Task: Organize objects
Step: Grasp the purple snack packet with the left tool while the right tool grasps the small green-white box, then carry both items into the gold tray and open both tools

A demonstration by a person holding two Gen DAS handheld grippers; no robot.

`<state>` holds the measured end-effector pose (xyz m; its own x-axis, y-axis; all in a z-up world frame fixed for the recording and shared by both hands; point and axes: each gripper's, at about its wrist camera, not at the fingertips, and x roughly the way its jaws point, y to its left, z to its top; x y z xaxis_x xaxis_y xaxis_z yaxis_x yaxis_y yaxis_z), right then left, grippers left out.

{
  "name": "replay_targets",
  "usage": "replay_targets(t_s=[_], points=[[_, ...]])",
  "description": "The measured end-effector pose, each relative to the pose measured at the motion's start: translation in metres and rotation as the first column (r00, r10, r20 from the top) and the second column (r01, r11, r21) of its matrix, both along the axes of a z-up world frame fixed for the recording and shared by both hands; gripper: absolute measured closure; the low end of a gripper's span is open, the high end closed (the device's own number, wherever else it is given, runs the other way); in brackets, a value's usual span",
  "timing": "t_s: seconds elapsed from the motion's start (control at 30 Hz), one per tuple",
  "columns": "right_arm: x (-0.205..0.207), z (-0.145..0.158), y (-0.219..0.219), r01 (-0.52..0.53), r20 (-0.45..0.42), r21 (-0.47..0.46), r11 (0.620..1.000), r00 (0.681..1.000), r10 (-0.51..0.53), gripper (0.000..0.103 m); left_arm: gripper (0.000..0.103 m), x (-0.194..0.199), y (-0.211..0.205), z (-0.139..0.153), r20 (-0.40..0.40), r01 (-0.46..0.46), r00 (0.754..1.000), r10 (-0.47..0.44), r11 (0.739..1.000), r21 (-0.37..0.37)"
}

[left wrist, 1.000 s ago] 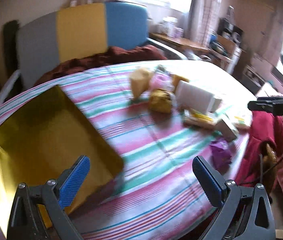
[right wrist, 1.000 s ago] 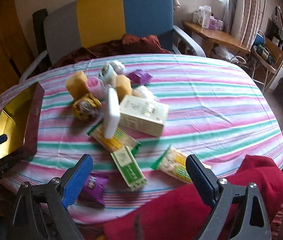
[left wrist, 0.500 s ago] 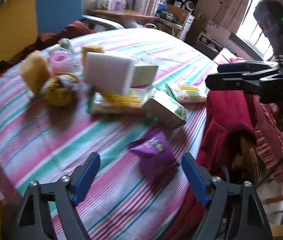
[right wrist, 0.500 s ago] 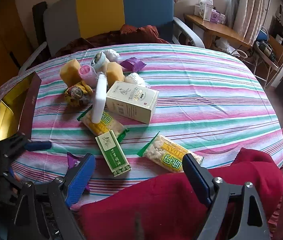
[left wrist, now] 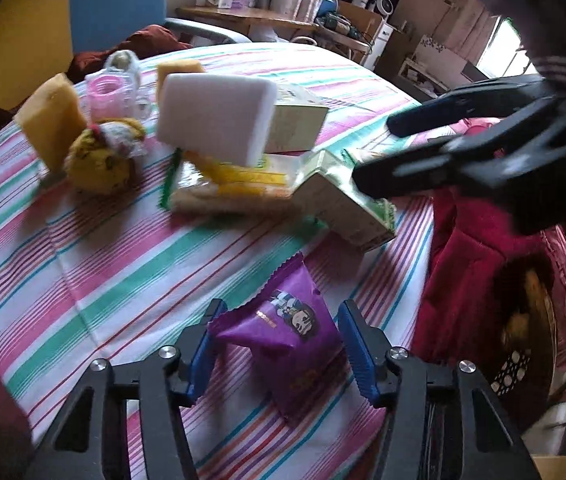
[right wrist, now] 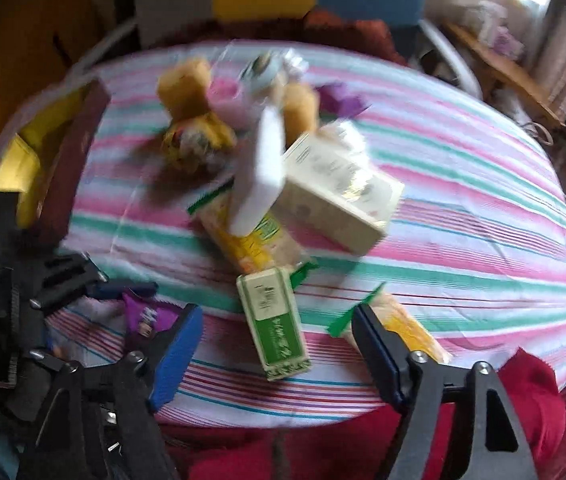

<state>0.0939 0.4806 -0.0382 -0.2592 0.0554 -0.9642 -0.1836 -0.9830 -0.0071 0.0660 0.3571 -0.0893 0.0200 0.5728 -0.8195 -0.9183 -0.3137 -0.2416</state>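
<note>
Purple snack packet [left wrist: 287,344] is sitting low in the centre of your left wrist view, on the striped tablecloth [left wrist: 95,280] near the table's edge. You are holding your left gripper [left wrist: 281,344] around it, fingers apart, one blue pad on each side of the packet; whether the pads are touching it cannot be told. In the right wrist view the same packet [right wrist: 145,314] is showing at lower left, partly hidden by the left gripper [right wrist: 123,288]. Your right gripper [right wrist: 279,354] is hovering with fingers spread wide and gripping nothing, above the green box [right wrist: 273,320] in the lower middle of that frame. Toward the upper centre, a white sponge block [left wrist: 215,114] is leaning against a cream carton [right wrist: 339,196]. A gold-lined box [right wrist: 49,160] is lying open at the left edge.
</note>
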Motion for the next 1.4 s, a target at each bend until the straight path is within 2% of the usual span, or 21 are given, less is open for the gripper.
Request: replay_targets(t_s=[0.1, 0.17, 0.2, 0.23, 0.37, 0.4, 0.57, 0.6, 0.67, 0.77, 0.87, 0.93, 1.0, 1.07, 1.13, 1.17, 1.2, 1.27, 1.3, 1.33, 1.4], points=[[-0.013, -0.022, -0.003, -0.021, 0.11, 0.023, 1.0, 0.994, 0.018, 0.034, 0.047, -0.003, -0.016, 0.001, -0.003, -0.019, 1.0, 0.019, 1.0, 0.007], [-0.018, -0.033, -0.003, -0.018, 0.154, 0.026, 0.999, 0.988, 0.013, 0.049, 0.047, -0.006, -0.024, 0.002, -0.002, -0.03, 1.0, 0.03, 0.999, 0.012], [-0.018, -0.037, -0.003, -0.015, 0.17, 0.031, 0.999, 0.985, 0.01, 0.069, 0.047, -0.007, -0.028, 0.002, 0.001, -0.038, 0.999, 0.037, 0.999, 0.014], [-0.018, -0.039, -0.002, -0.007, 0.176, 0.044, 0.999, 0.984, -0.001, 0.072, 0.047, -0.007, -0.031, 0.002, 0.003, -0.042, 0.999, 0.042, 0.999, 0.016], [-0.007, -0.023, -0.008, 0.005, 0.119, 0.032, 0.999, 0.993, -0.008, 0.072, 0.048, -0.011, -0.043, 0.004, 0.007, -0.063, 0.998, 0.063, 0.998, 0.023], [-0.004, -0.016, -0.011, 0.003, 0.098, 0.034, 0.999, 0.995, -0.006, 0.072, 0.051, -0.012, -0.046, 0.005, 0.007, -0.071, 0.997, 0.07, 0.997, 0.029], [0.007, 0.026, -0.031, -0.003, -0.054, 0.004, 1.0, 0.999, 0.003, 0.073, 0.053, -0.014, -0.066, 0.021, 0.002, -0.104, 0.995, 0.104, 0.991, 0.084], [0.003, 0.034, -0.035, -0.008, -0.081, 0.0, 1.0, 0.997, 0.008, 0.072, 0.055, -0.014, -0.071, 0.025, -0.003, -0.114, 0.993, 0.115, 0.989, 0.099], [-0.005, 0.049, -0.044, -0.014, -0.138, -0.027, 1.0, 0.99, 0.01, 0.072, 0.072, -0.017, -0.069, 0.036, -0.017, -0.138, 0.99, 0.141, 0.984, 0.117], [-0.033, 0.066, -0.063, -0.049, -0.217, -0.063, 0.997, 0.976, 0.034, 0.072, 0.072, -0.026, -0.092, 0.054, -0.021, -0.192, 0.98, 0.198, 0.967, 0.17], [-0.06, 0.07, -0.092, -0.093, -0.275, -0.106, 0.99, 0.959, 0.06, 0.072, 0.072, -0.043, -0.122, 0.071, -0.039, -0.277, 0.955, 0.293, 0.934, 0.227], [-0.073, 0.074, -0.112, -0.13, -0.295, -0.141, 0.982, 0.952, 0.083, 0.072, 0.072, -0.058, -0.151, 0.085, -0.053, -0.35, 0.925, 0.375, 0.9, 0.259], [-0.087, 0.075, -0.135, -0.173, -0.32, -0.183, 0.968, 0.941, 0.108, 0.072, 0.07, -0.072, -0.184, 0.096, -0.048, -0.435, 0.884, 0.466, 0.855, 0.284], [-0.106, 0.077, -0.163, -0.226, -0.346, -0.248, 0.942, 0.929, 0.131, 0.072, 0.068, -0.084, -0.213, 0.102, -0.086, -0.525, 0.82, 0.566, 0.804, 0.281], [-0.119, 0.073, -0.182, -0.266, -0.362, -0.306, 0.914, 0.921, 0.147, 0.071, 0.063, -0.097, -0.247, 0.105, -0.093, -0.616, 0.746, 0.659, 0.737, 0.276], [-0.125, 0.07, -0.194, -0.287, -0.358, -0.343, 0.894, 0.92, 0.157, 0.066, 0.052, -0.101, -0.259, 0.105, -0.09, -0.651, 0.717, 0.691, 0.71, 0.268], [-0.129, 0.067, -0.205, -0.294, -0.352, -0.359, 0.886, 0.922, 0.163, 0.059, 0.044, -0.105, -0.274, 0.105, -0.098, -0.691, 0.675, 0.731, 0.673, 0.263], [-0.134, 0.059, -0.225, -0.311, -0.344, -0.374, 0.874, 0.921, 0.18, 0.051, 0.04, -0.107, -0.298, 0.104, -0.116, -0.742, 0.608, 0.785, 0.615, 0.268], [-0.134, 0.056, -0.233, -0.317, -0.341, -0.381, 0.868, 0.921, 0.187, 0.046, 0.032, -0.106, -0.308, 0.102, -0.118, -0.761, 0.583, 0.804, 0.591, 0.268], [-0.135, 0.052, -0.237, -0.319, -0.335, -0.377, 0.87, 0.922, 0.193, 0.036, 0.028, -0.105, -0.317, 0.101, -0.121, -0.779, 0.557, 0.822, 0.567, 0.267], [-0.13, 0.047, -0.25, -0.323, -0.336, -0.299, 0.898, 0.916, 0.218, 0.025, 0.018, -0.105, -0.331, 0.097, -0.132, -0.814, 0.5, 0.856, 0.517, 0.264]])
